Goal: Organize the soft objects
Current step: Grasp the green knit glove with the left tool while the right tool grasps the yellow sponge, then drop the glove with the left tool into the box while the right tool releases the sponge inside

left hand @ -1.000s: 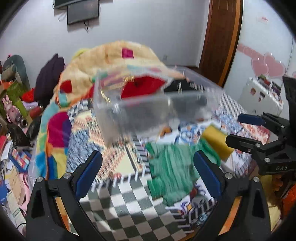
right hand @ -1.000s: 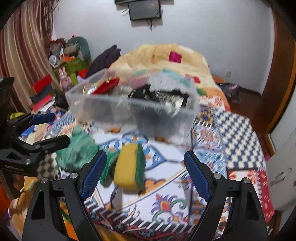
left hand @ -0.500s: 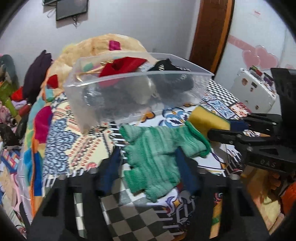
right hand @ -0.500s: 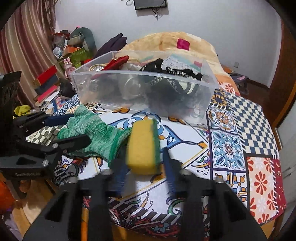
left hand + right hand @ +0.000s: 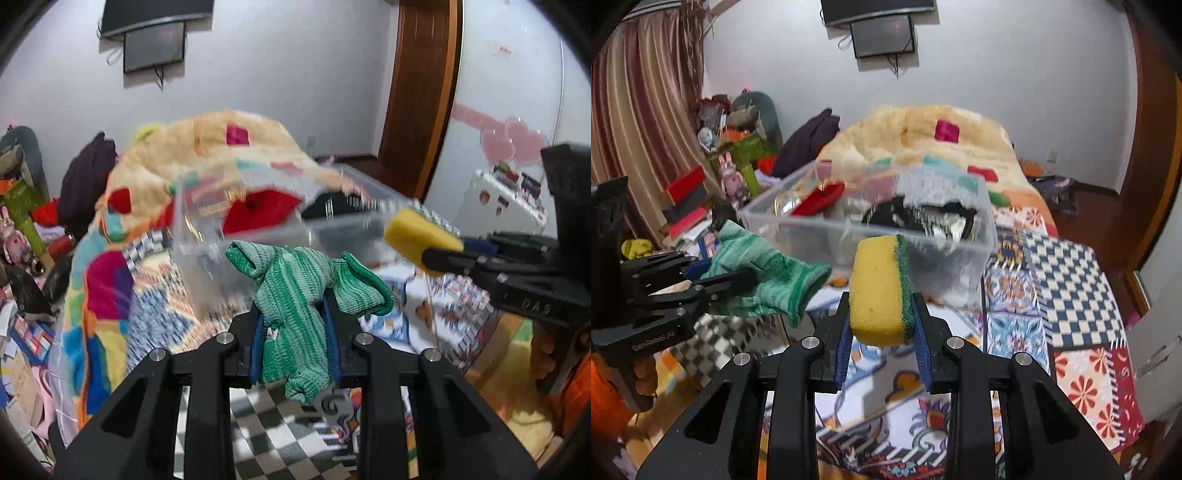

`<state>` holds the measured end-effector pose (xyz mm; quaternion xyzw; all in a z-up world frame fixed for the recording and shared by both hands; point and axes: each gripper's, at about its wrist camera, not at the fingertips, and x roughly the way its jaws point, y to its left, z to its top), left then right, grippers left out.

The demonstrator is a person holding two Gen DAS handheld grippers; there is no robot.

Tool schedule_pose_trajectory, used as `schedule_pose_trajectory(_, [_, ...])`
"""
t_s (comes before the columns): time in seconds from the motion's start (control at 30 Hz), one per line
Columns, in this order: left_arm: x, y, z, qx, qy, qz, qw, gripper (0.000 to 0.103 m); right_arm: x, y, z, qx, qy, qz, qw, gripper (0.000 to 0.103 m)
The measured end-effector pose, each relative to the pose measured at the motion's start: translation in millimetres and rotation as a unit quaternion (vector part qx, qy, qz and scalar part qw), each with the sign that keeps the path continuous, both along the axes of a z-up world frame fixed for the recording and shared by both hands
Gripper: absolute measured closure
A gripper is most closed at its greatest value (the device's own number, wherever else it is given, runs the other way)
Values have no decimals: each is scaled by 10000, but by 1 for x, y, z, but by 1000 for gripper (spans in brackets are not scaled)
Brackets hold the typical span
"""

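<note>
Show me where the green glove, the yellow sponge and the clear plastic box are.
green glove (image 5: 291,295), left wrist view, on its knitted palm.
yellow sponge (image 5: 875,291), right wrist view, on its yellow face.
clear plastic box (image 5: 820,236), right wrist view, on its front wall.

From the left wrist we look forward along our fingers, low and close over the bed, toward the far wall. Our right wrist view faces likewise from further right. Both share the clear bin (image 5: 280,225) (image 5: 871,229) and wall-mounted screen (image 5: 155,46) (image 5: 882,35).
</note>
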<state>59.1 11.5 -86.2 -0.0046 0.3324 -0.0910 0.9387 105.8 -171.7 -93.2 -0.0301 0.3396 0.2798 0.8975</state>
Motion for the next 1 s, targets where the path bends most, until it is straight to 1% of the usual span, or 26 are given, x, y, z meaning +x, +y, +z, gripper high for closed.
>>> schedule_pose_trajectory(0.17, [5,8,33,-140,-448,117,9988,75,6,7,17,119,-256,-32,9996,76])
schedule_pose_trajectory(0.27, [11,11,46,-165,-622,188,9977,75,12,10,28,216,-394,-35,9990,76])
schedule_pose_trajectory(0.37, [18,12,54,-143,-737,272,9968,75,18,13,39,277,-561,-56,9980,76])
schedule_pose_trajectory(0.53, [35,15,57,-128,-777,405,9961,75,28,19,51,349,-745,-71,9966,76])
schedule_pose_trajectory(0.63, [45,18,54,-107,-742,503,9959,75,36,23,53,353,-809,-89,9961,76])
schedule_pose_trajectory(0.73, [57,20,48,-91,-639,582,9962,75,45,28,49,291,-780,-110,9965,76])
schedule_pose_trajectory(1.0, [88,25,17,-144,-88,546,9984,75,72,42,17,14,-363,-68,9993,76])
